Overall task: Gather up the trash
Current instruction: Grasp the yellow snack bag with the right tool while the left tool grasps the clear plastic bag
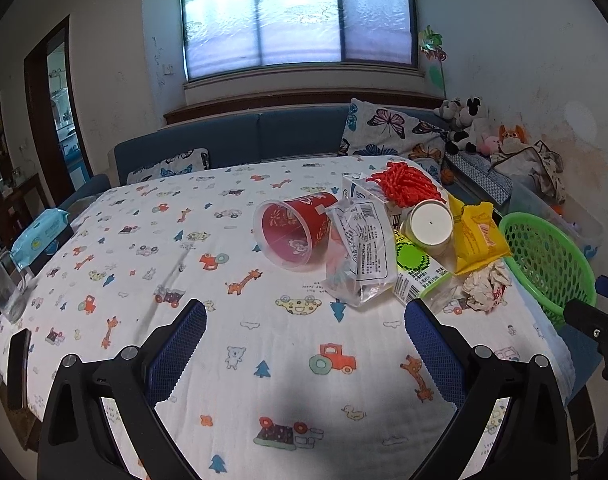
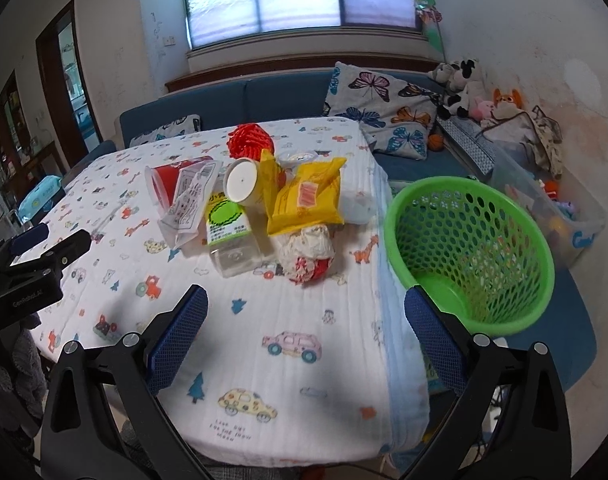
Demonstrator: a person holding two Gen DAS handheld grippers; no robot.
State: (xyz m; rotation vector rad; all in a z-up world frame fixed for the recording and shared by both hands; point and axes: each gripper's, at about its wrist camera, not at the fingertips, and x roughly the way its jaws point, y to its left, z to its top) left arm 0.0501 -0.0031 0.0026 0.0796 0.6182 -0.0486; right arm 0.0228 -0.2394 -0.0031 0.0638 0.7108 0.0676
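— Left wrist view first: where's the trash?

— Heaped on the far right part of the table (image 1: 263, 400), close to its right edge. A red cup (image 1: 293, 232) lies on its side, a clear printed wrapper (image 1: 360, 252) leans on it, then a green-labelled box (image 1: 418, 272), a white-lidded tub (image 1: 430, 226), a yellow packet (image 1: 478, 236) and a crumpled tissue (image 1: 486, 286). The green basket (image 1: 552, 260) sits just off that edge.

— Grippers?

— Left gripper (image 1: 306, 334) hangs over bare cloth, jaws spread wide, nothing in them. Right gripper (image 2: 306, 330) likewise released and empty, near the table's corner.

— How will the stuff handle?

— Light, I'd judge. The tissue is soft and will squash, so pinch it through the middle. The wrapper looks slippery (take an edge fold). The cup is thin; grip the rim wall gently.

— Anything one view adds?

— Right wrist view looks down into the basket, which seems empty, and shows the left gripper's body at its left margin. Left wrist view alone shows a glass (image 1: 1, 288) and a blue wipes pack (image 1: 39, 238) at the table's left end
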